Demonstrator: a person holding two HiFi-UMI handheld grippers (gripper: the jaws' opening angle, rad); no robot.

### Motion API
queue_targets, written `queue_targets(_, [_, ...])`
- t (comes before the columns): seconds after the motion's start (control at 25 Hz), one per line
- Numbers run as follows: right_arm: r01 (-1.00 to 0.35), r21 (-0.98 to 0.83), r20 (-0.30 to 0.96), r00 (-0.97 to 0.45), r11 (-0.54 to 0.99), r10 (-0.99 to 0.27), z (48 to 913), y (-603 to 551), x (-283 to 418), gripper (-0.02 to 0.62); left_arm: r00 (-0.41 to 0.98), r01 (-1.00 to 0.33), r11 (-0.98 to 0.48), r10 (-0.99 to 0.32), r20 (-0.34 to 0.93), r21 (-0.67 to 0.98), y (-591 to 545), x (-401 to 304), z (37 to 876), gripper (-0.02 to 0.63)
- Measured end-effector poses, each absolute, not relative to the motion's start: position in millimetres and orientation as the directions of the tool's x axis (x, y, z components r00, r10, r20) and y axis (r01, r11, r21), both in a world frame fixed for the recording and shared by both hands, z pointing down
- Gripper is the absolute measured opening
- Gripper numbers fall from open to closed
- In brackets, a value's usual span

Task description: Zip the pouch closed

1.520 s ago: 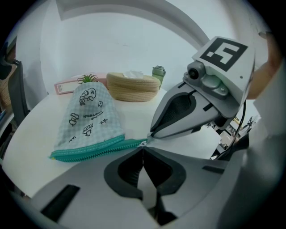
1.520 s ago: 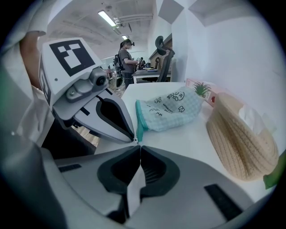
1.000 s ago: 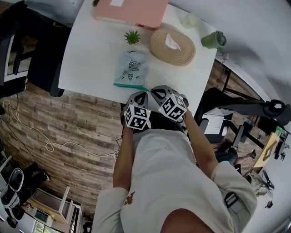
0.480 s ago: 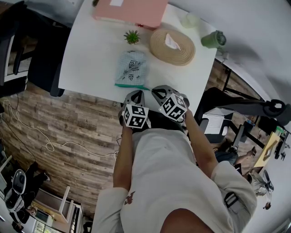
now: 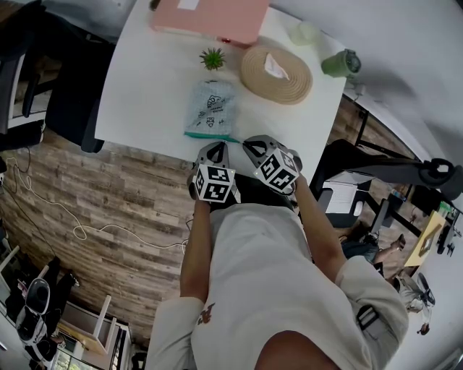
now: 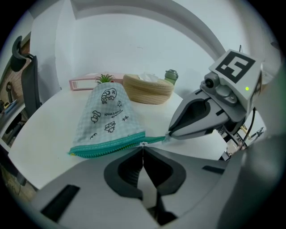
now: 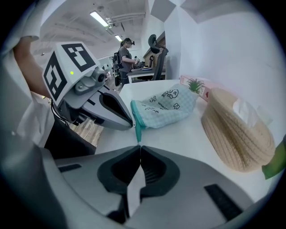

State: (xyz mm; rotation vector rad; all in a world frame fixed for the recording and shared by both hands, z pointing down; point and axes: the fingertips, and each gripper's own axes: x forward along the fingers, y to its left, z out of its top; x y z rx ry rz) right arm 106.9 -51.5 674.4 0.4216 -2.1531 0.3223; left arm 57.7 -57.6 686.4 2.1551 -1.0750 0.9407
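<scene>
- The pouch (image 5: pixel 210 107) keeps its spot by the white table's (image 5: pixel 145 87) near edge; the left gripper (image 6: pixel 143 148) has shifted a touch left.
- The left gripper is clenched on the zipper pull (image 6: pixel 143 144), and the right gripper (image 7: pixel 140 146) is clenched on the teal zipper tail (image 7: pixel 138 129).
- The pouch's long axis runs near to far, with the zipper edge nearest.

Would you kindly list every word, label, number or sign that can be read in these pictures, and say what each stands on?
No text here can be read with certainty.
Pouch: short printed lines among cartoon drawings, too small to read.
Pink box: a white label, too blurred to read.
Cubes on the left gripper and right gripper: black-and-white square markers only, no words or numbers.
</scene>
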Motion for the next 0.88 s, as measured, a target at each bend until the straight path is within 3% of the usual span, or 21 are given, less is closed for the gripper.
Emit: queue_targets(0.88, [-0.447, -0.053, 0.837, -0.508, 0.893, -0.204, 679.3, -56.5, 113.2, 0.003, 0.375, -0.883, -0.447, -0.486, 0.789, 0.145, -69.1, 17.7, 688.9, -0.003])
